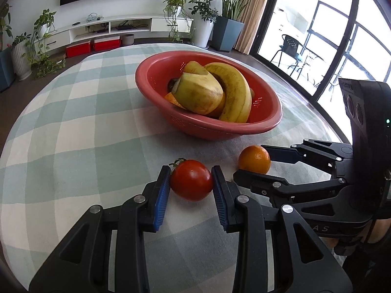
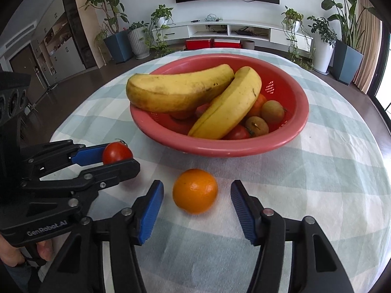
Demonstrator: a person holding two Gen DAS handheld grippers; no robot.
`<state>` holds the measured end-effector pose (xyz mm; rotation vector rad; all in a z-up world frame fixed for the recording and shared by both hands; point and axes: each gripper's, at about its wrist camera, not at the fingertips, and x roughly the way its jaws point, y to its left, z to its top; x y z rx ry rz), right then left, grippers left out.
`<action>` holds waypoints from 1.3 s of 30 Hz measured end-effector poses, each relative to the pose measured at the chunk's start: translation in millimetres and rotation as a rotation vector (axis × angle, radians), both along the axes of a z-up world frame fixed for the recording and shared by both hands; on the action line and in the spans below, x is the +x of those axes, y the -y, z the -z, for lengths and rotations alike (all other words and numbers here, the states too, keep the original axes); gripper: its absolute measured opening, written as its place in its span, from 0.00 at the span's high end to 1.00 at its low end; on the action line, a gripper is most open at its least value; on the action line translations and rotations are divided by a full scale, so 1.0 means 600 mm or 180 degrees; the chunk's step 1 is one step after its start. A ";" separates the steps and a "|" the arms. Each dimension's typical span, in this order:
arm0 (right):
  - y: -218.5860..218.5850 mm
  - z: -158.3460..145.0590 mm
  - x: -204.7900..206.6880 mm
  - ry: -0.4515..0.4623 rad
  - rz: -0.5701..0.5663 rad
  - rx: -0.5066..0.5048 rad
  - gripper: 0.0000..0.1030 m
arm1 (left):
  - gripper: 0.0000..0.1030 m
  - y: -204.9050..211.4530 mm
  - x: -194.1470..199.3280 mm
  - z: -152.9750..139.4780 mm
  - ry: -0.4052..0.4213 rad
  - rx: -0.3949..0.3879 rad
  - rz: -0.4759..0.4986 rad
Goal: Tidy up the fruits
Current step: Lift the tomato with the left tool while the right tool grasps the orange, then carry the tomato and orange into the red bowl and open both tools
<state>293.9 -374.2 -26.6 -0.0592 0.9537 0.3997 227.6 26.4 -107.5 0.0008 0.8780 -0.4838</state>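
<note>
My left gripper (image 1: 191, 180) was closed on the smooth red tomato (image 1: 191, 180), both ribbed blue pads (image 1: 162, 196) touching its sides; in the right wrist view 1 finger hid its lower half. My right gripper (image 2: 197, 190) stood open around the dimpled orange (image 2: 195, 191), with gaps on both sides. Both fruits lay on the checked cloth (image 2: 317, 183), near the red plastic bowl (image 2: 244, 146). There 2 spotted bananas (image 2: 180, 91) covered most of the other fruit.
</note>
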 end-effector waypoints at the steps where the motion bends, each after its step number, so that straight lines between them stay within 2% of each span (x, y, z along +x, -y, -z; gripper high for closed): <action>1: 0.001 0.005 0.001 -0.0039 0.0002 0.0001 0.46 | 0.69 -0.001 0.000 0.000 -0.0005 -0.0017 0.0002; 4: 0.000 0.008 -0.001 -0.0004 -0.0008 -0.0024 0.48 | 0.69 0.002 -0.001 -0.001 0.0000 -0.0020 0.0011; 6: 0.000 0.008 0.000 0.0006 -0.0025 -0.0028 0.57 | 0.69 0.003 -0.002 -0.001 0.0001 -0.0016 0.0019; 8: 0.000 0.007 0.000 0.0016 -0.0054 -0.0055 0.61 | 0.69 0.003 -0.002 0.000 -0.0005 -0.0013 0.0017; 16: 0.014 0.002 -0.016 0.0027 -0.0026 0.0003 0.61 | 0.69 0.001 -0.003 -0.002 -0.0016 -0.0066 0.0002; 26: 0.102 -0.033 -0.045 0.0128 0.0249 0.0193 0.61 | 0.69 -0.004 -0.024 -0.027 0.0101 -0.0127 0.0008; 33: 0.173 -0.075 -0.051 0.0288 0.0432 0.0303 0.61 | 0.69 -0.012 -0.016 -0.098 0.0341 -0.0145 -0.0058; 39: 0.198 -0.132 -0.014 0.0483 0.0474 0.0382 0.61 | 0.69 0.004 0.049 -0.164 0.0491 0.0050 -0.0011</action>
